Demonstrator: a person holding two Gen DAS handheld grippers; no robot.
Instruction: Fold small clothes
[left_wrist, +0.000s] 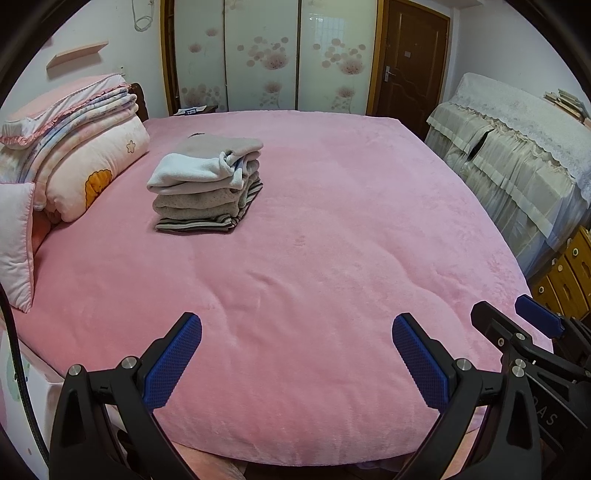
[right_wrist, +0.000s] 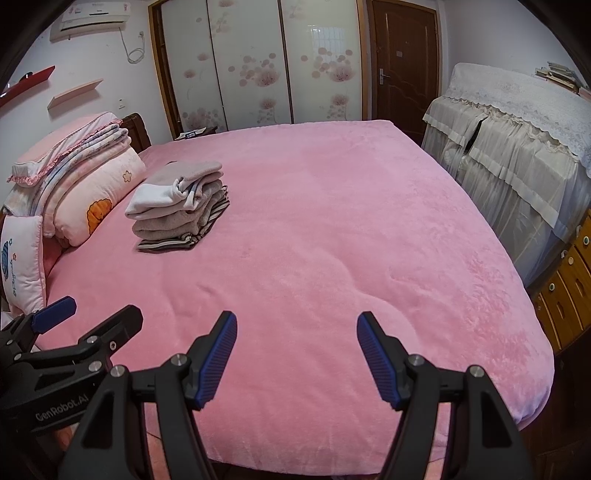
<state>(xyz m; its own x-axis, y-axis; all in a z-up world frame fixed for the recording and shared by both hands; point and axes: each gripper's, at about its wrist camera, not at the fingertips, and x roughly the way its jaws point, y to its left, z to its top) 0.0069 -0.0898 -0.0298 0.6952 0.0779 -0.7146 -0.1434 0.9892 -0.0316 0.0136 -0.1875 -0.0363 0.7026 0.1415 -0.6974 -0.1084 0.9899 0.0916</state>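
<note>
A stack of folded small clothes (left_wrist: 207, 184) in grey, white and striped fabric sits on the pink bed (left_wrist: 314, 240), far left of middle. It also shows in the right wrist view (right_wrist: 179, 206). My left gripper (left_wrist: 295, 332) is open and empty above the bed's near edge, far from the stack. My right gripper (right_wrist: 297, 328) is open and empty beside it, also above the near edge. The right gripper shows at the right edge of the left wrist view (left_wrist: 517, 317). The left gripper shows at the left edge of the right wrist view (right_wrist: 92, 317).
Folded quilts and pillows (left_wrist: 74, 155) pile up at the bed's left end. A cloth-covered cabinet (left_wrist: 517, 147) stands to the right, with wooden drawers (left_wrist: 565, 277) near it. A wardrobe (left_wrist: 266, 55) and a door (left_wrist: 410, 62) stand behind the bed.
</note>
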